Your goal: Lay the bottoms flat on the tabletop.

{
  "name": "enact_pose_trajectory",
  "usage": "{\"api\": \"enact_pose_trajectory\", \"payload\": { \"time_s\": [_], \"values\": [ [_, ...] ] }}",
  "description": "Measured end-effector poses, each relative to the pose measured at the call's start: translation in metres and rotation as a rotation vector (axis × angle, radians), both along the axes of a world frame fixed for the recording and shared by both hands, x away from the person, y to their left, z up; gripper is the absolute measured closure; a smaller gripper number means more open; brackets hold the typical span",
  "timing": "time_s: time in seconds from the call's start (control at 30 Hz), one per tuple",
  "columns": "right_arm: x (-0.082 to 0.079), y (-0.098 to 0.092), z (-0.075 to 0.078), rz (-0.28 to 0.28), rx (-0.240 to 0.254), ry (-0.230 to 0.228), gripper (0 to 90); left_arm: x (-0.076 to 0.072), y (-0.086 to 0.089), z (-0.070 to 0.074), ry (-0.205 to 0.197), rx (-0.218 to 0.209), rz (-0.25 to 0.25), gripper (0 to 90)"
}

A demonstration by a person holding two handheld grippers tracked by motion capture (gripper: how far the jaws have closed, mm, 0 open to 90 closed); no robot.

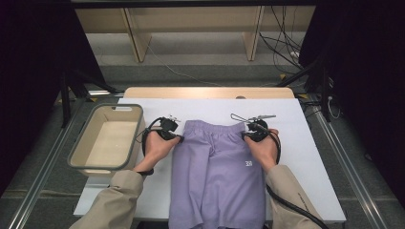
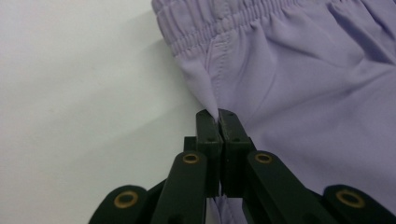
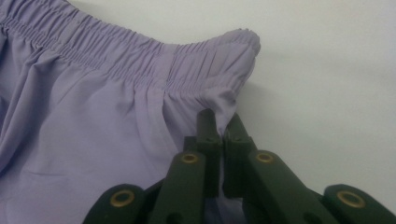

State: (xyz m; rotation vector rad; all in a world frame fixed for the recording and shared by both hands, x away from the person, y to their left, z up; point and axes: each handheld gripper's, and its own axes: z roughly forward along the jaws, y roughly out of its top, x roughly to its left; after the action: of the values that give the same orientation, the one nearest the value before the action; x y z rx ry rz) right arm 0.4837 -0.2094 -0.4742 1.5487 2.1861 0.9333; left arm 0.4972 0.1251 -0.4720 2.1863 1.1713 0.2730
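Both grippers, left gripper (image 2: 218,116) and right gripper (image 3: 219,119), clamp side edges of lilac shorts (image 1: 219,167) between closed jaws, probably to lift them.

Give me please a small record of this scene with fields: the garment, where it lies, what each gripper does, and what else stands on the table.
garment: purple shorts, laid flat, elastic waistband at the far end
surface: white table
left gripper: shut on the shorts, pinching the side edge just below the waistband
right gripper: shut on the shorts, pinching the opposite side edge below the waistband
left hand: holds the left gripper
right hand: holds the right gripper
other thing: beige bin with grey rim, at the table's left side, nothing visible inside
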Motion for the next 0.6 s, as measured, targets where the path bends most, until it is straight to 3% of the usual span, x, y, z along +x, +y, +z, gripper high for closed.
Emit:
{"api": "enact_pose_trajectory", "payload": {
  "time_s": [0.2, 0.6],
  "values": [
    [0.003, -0.001, 0.006, -0.015, 0.005, -0.034, 89.2, 0.008, 0.003, 0.018, -0.071, 0.008, 0.015, 87.8],
    [0.015, 0.001, 0.03, -0.015, -0.002, -0.123, 89.1, 0.022, 0.002, 0.038, -0.156, 0.019, 0.064, 87.1]
  ]
}}
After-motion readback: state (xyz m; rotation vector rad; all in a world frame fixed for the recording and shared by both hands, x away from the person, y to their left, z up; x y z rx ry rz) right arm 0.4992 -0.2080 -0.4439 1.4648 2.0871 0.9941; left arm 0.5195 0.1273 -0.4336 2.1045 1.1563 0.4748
